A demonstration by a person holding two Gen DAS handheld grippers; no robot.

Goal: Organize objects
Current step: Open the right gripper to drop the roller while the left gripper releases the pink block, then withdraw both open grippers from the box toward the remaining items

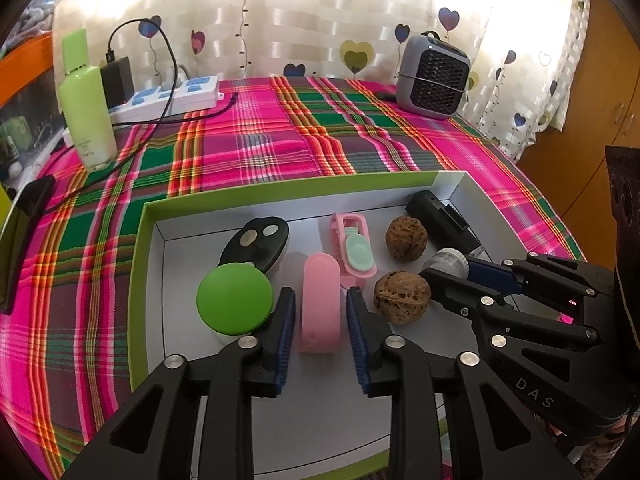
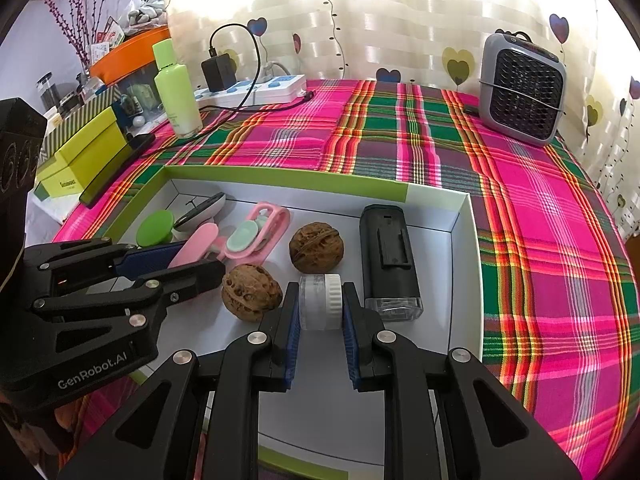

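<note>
A white box with a green rim [image 1: 148, 220] lies on the plaid cloth. My left gripper [image 1: 320, 294] stands open around a pink oblong case [image 1: 320, 312], with a thin gap at each pad. Beside it are a green round lid [image 1: 234, 298], a black oval piece [image 1: 256, 242], a pink clip [image 1: 354, 248] and two walnuts [image 1: 406, 238] [image 1: 402, 292]. My right gripper [image 2: 321, 288] is shut on a small clear jar with a white cap [image 2: 320, 300], low over the box floor. A black device [image 2: 386, 252] lies just to the jar's right.
A green bottle [image 1: 86, 104], a power strip [image 1: 176, 94] with a black charger and cable, and a grey fan heater [image 1: 434, 74] stand at the table's back. A dark phone [image 1: 24, 232] lies left; yellow-green boxes [image 2: 80, 152] sit beyond it.
</note>
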